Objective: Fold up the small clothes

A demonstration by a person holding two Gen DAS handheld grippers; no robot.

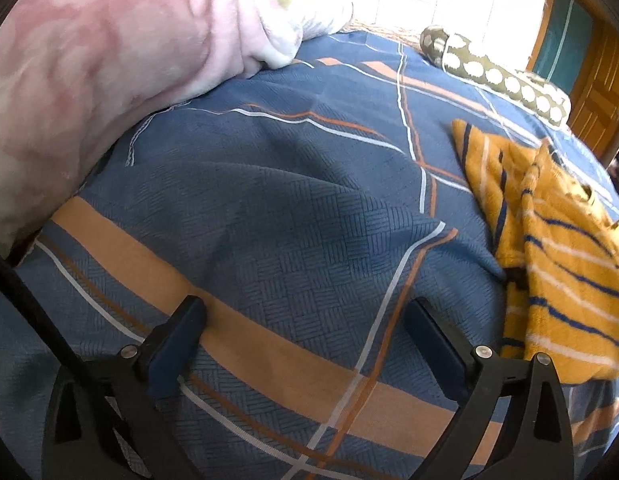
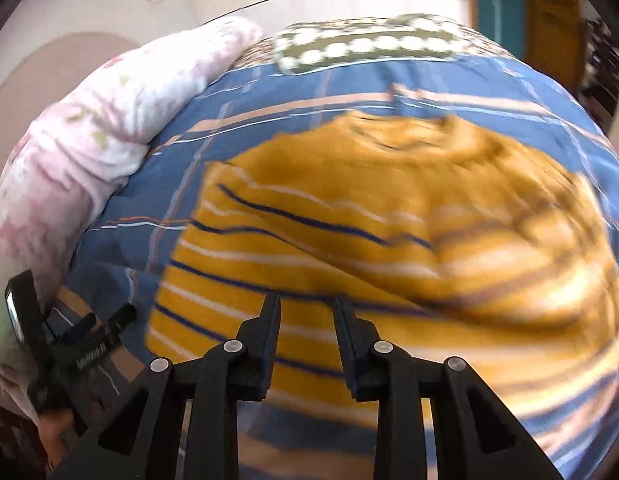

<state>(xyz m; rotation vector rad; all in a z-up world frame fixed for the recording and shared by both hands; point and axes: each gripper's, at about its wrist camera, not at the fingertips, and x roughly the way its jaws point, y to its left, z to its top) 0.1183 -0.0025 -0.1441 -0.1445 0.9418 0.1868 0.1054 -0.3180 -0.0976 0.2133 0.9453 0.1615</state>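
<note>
A blue bed cover (image 1: 269,200) filled both frames. A pink blanket (image 1: 89,60) was seen at upper left. The yellow striped garment (image 1: 549,260) lay at right, crumpled. The left hand-held gripper (image 1: 305,320) was spread wide, empty. The right hand-held gripper (image 2: 307,308) was parted narrowly above the garment, nothing visibly pinched.

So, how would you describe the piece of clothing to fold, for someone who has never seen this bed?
Start from the blue bedspread with orange bands. On its right side lies the garment, crumpled. Its mustard yellow, with thin navy and white stripes, sets it apart from the pink blanket and the olive dotted pillow.
</note>
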